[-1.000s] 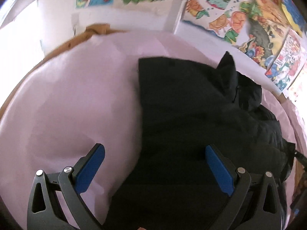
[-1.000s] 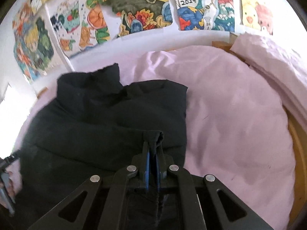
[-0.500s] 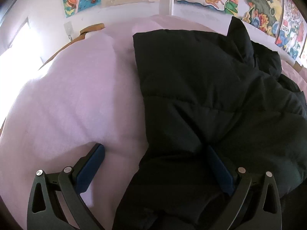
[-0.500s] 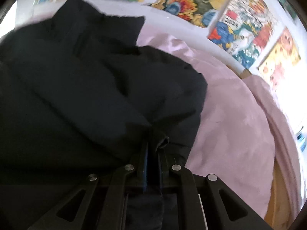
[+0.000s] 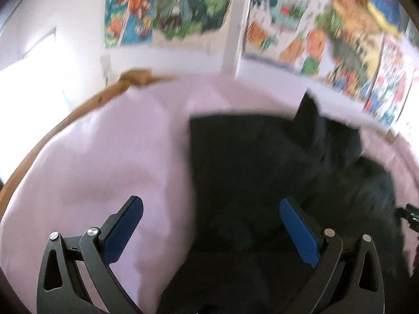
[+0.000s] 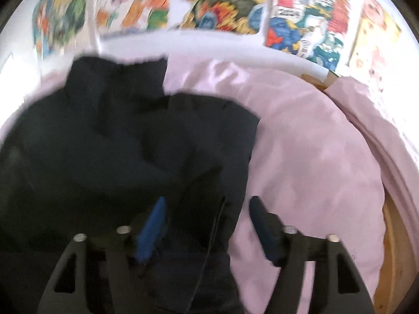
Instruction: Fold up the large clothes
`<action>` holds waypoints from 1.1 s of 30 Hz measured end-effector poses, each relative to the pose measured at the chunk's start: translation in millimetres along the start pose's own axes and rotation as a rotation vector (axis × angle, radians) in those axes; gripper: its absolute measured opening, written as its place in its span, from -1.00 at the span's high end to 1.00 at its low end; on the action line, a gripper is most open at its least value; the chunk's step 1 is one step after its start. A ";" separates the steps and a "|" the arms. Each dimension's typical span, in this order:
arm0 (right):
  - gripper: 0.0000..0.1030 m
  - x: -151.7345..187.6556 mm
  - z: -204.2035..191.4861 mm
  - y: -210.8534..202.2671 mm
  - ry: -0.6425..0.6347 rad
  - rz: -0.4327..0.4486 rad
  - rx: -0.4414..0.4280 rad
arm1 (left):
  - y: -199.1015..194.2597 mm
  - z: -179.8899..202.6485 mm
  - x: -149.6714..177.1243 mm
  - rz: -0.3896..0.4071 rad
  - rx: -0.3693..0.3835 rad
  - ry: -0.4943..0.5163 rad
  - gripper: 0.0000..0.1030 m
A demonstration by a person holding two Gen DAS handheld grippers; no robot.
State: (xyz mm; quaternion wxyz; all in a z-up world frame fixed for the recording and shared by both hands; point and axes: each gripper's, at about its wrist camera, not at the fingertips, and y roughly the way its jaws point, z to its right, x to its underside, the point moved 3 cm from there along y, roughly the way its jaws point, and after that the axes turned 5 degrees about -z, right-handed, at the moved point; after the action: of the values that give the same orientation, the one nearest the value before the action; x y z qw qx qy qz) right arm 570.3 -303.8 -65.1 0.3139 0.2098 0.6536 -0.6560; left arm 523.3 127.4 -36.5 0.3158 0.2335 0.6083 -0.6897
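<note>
— What's ahead of your tools?

— A black puffy jacket [image 5: 262, 172], bulky and rumpled, lying folded on the pink bed sheet [image 5: 104, 162]. Its raised collar [image 6: 117, 78] points away from me, toward the wall posters [image 6: 235, 2].

— And the left tool [image 5: 210, 225]?

— Spread wide, gripping nothing; the jacket's edge runs between its fingers, with sheet under the left one.

— The right tool [image 6: 207, 209]?

— Also parted, empty, straddling the jacket's near right corner. Everything is motion-blurred.
</note>
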 end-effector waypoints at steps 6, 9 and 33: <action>-0.55 -50.3 0.3 -16.3 0.126 0.074 -0.236 | 13.2 48.3 -49.2 0.005 0.148 -0.039 -0.98; -0.56 -78.5 -7.8 -14.3 0.175 0.087 -0.345 | 29.5 70.1 -74.3 -0.034 0.196 -0.010 -0.98; 0.54 -160.8 -34.2 114.7 0.340 0.124 -0.523 | 141.9 120.2 -134.2 -0.015 0.259 0.056 0.82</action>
State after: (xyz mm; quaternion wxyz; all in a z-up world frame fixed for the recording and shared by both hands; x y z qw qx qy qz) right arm 759.3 -242.0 -40.1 0.2829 0.2682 0.8291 -0.4009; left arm 725.7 20.6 -21.7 0.2607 0.2870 0.5246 -0.7579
